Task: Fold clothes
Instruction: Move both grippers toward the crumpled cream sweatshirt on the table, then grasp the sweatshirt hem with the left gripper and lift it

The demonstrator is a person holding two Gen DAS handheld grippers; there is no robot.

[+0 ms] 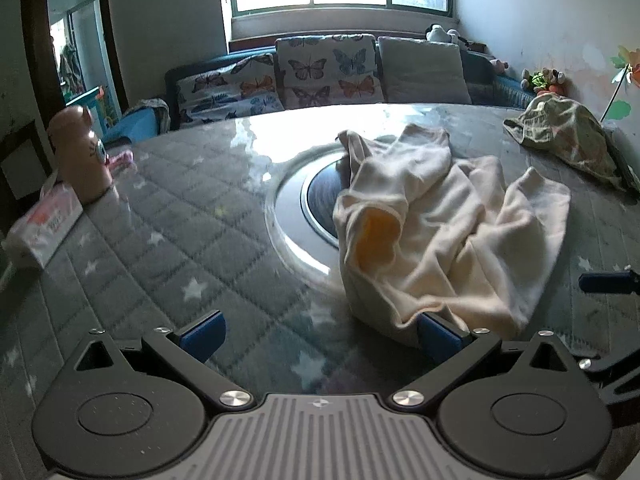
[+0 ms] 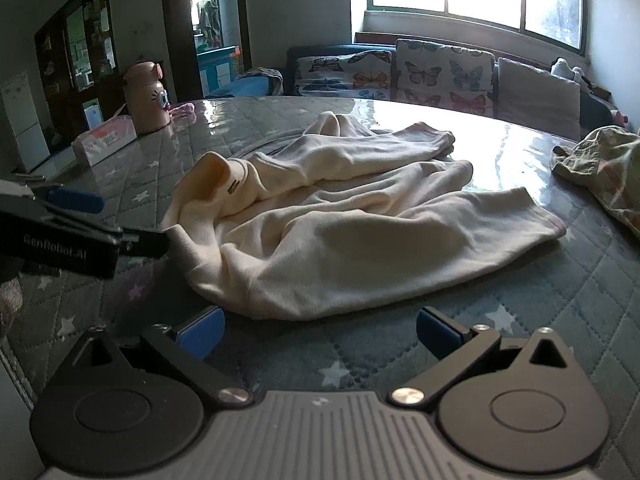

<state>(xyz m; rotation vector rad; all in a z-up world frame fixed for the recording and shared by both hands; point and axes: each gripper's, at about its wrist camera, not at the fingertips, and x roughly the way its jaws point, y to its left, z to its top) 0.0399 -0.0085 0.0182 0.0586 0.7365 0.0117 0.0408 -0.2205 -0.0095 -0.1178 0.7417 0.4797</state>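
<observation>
Glossy clear sheeting covers the quilted star-print table (image 2: 560, 304), and that slickness is the main risk: a pinch on one layer could drag the whole cream garment (image 2: 340, 240) instead of spreading it. It lies crumpled just ahead of the right gripper (image 2: 318, 332), whose jaws stand wide and empty. The left gripper (image 1: 320, 336) is also spread wide, its right finger touching or tucked under the garment's near edge, so closing may catch several layers. Far beyond the right gripper's right side sits a camouflage hat (image 2: 600, 172); ahead to its left, a pink bottle (image 2: 146, 96) and tissue pack (image 2: 104, 140), well apart from the cloth
</observation>
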